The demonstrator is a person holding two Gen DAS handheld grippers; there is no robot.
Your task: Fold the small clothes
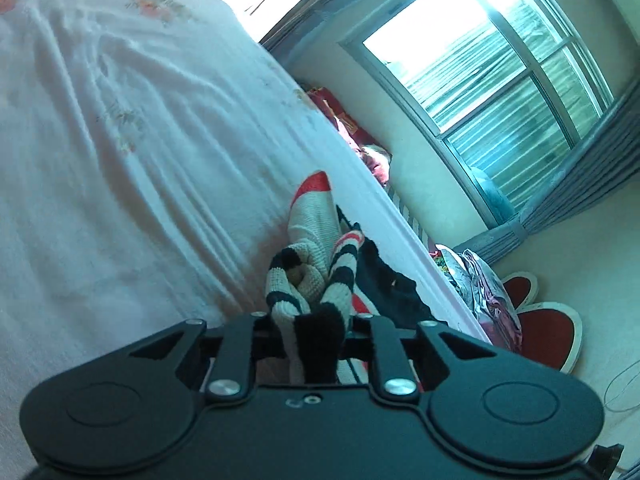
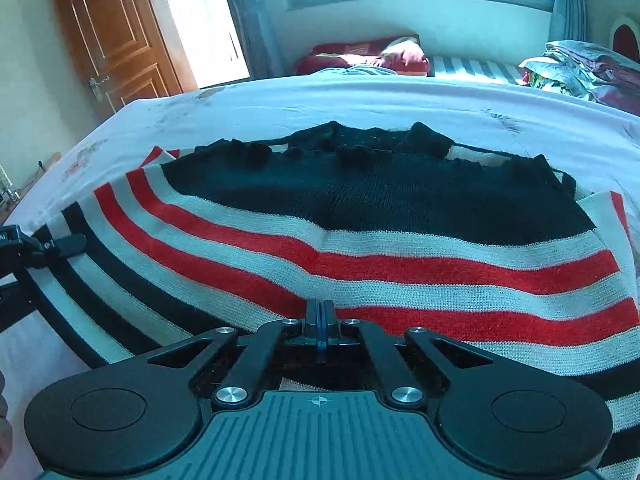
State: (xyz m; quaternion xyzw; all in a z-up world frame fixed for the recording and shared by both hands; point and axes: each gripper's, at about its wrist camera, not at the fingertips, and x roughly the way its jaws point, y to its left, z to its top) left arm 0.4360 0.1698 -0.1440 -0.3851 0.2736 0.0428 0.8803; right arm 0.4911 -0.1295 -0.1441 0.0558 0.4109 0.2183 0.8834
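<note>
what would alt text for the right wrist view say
The right gripper, jaws together, sits at the near hem of a striped knit sweater spread on a white bed sheet. The left gripper holds its left edge; a wooden door stands behind.

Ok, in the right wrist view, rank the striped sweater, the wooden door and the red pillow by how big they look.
1. Striped sweater: largest, though it lies closest to the camera.
2. Wooden door: mid-sized, set well back.
3. Red pillow: smallest, beyond the bed.
</note>
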